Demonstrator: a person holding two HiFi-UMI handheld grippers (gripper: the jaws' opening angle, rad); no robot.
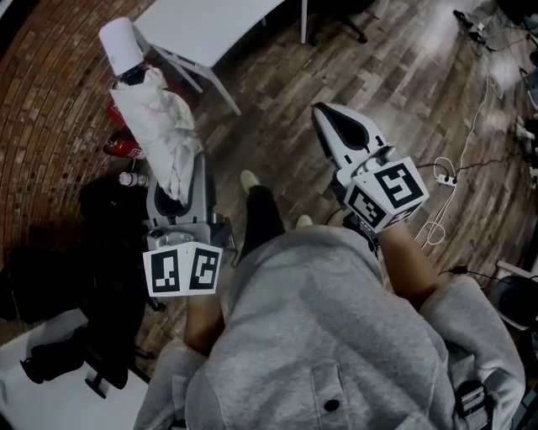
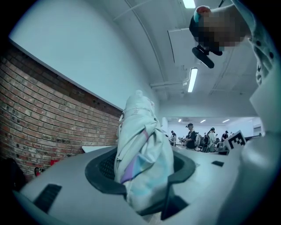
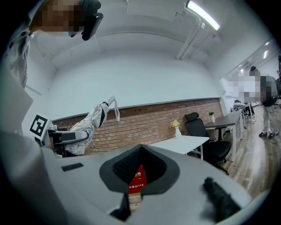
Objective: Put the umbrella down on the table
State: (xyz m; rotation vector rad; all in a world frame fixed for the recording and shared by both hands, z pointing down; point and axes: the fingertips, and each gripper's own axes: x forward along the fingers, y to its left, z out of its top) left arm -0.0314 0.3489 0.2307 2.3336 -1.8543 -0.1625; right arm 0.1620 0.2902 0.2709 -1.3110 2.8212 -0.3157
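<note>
Head view puts the whole thing on the person's left side: the left gripper (image 1: 175,180) is clamped round the folded umbrella (image 1: 160,126) near its lower end, w/ the rest sticking out ahead of the jaws, long axis roughly along the gripper's own line and leaning a bit toward the brick wall (image 1: 50,92). Its far end carries a smooth white cylindrical cap (image 1: 122,46) above a black collar. The white table (image 1: 210,25) lies beyond that end, slightly to the right of it and apart from it, so I'd judge the set-down needs the left hand to go forward and lay the long axis flat across the top. Left gripper view confirms the grip: pads pressed on both sides of the umbrella (image 2: 138,127), crumpled pale fabric w/ a faint lilac and blue streak bulging between the dark ribbed liners of the left gripper (image 2: 142,169). The right gripper (image 1: 326,117) is off to the other side, well apart from the umbrella; jaw tips meet, nothing held, and in the right gripper view only a red sign far off shows through the hollow of the right gripper (image 3: 140,151). From there the umbrella (image 3: 90,123) shows as soft, wrinkled cloth w/ a thin strap (image 3: 116,110) looped near its tip. Floor (image 1: 378,67) is dark wood planks. Left hand is the obvious one for the job.
</note>
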